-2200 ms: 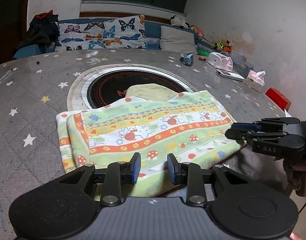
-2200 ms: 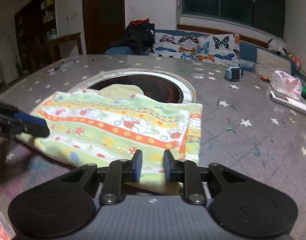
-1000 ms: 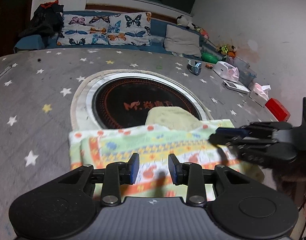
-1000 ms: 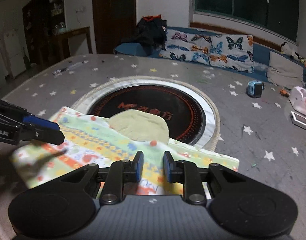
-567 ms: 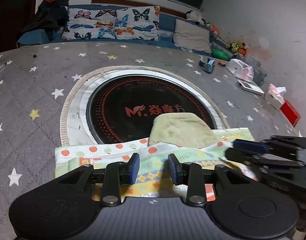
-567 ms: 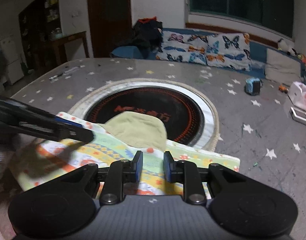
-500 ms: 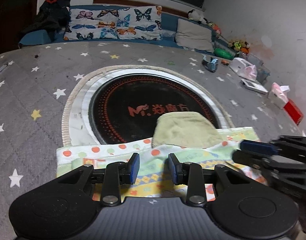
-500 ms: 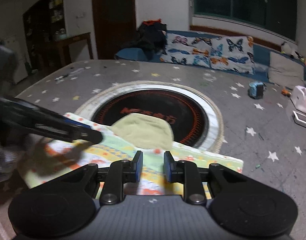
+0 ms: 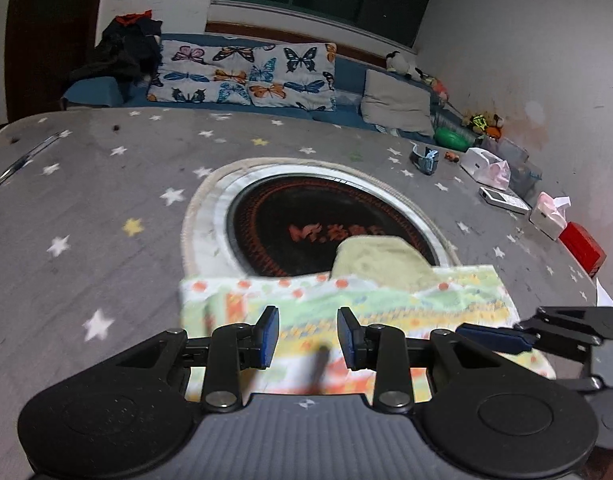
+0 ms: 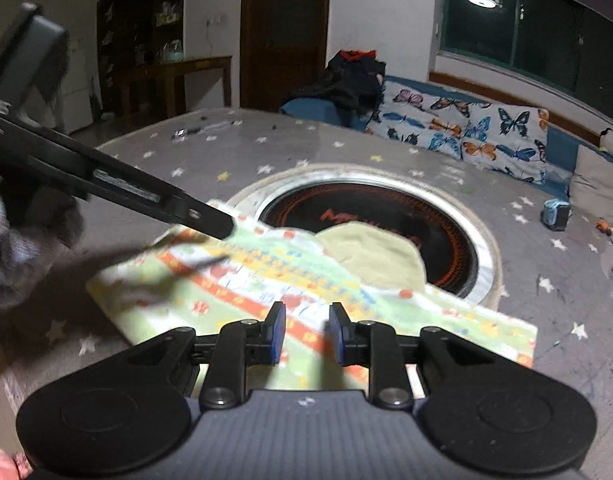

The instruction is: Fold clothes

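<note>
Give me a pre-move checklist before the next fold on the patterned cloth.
1. Left gripper jaws empty and apart: ok, only the patterned cloth shows behind the gap.
2. Right gripper jaws empty: ok, nothing pinched.
3. Cloth lying flat on the star-print table: ok; pictures are motion-blurred, so creases cannot tell.
4. Plain green flap tucked in: not ok, it sticks out over the round black burner.
5. Grippers apart from each other: ok, no contact seen.
6. Near cloth edge reachable: cannot tell, hidden under the gripper bodies.
</note>
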Demonstrator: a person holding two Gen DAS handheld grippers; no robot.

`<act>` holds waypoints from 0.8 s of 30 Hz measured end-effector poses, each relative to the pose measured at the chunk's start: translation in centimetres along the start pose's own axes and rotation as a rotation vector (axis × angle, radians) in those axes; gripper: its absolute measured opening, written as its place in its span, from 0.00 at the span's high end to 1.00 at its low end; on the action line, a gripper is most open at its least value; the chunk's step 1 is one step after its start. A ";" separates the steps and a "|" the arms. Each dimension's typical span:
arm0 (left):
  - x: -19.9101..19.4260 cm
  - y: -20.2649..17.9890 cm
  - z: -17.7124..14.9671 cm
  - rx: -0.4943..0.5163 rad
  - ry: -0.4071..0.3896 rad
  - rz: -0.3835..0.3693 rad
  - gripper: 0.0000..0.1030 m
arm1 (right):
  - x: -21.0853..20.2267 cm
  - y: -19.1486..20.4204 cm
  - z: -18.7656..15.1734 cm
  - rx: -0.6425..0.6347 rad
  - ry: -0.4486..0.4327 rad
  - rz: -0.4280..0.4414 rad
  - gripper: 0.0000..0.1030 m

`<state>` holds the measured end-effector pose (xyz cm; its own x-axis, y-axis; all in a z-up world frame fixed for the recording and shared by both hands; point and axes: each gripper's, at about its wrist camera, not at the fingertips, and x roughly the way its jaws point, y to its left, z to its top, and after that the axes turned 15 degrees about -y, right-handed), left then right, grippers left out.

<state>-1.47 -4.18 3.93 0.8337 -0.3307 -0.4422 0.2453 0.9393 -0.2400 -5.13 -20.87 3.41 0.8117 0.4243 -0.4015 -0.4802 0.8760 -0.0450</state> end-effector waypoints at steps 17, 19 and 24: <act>-4.0 1.2 -4.4 0.048 -0.007 0.060 0.63 | -0.9 4.5 -1.2 -0.143 0.010 0.073 0.73; -4.2 1.4 -4.2 0.038 -0.014 0.065 0.63 | -1.2 4.8 -0.8 -0.146 0.001 0.083 0.73; -4.2 2.2 -4.4 0.006 -0.011 0.083 0.63 | -0.8 6.0 -0.6 -0.160 -0.001 0.136 0.72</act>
<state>-6.63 -1.08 1.50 0.8566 -0.2505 -0.4511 0.1777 0.9640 -0.1979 -8.87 -16.12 2.91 0.7359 0.5366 -0.4128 -0.6321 0.7630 -0.1351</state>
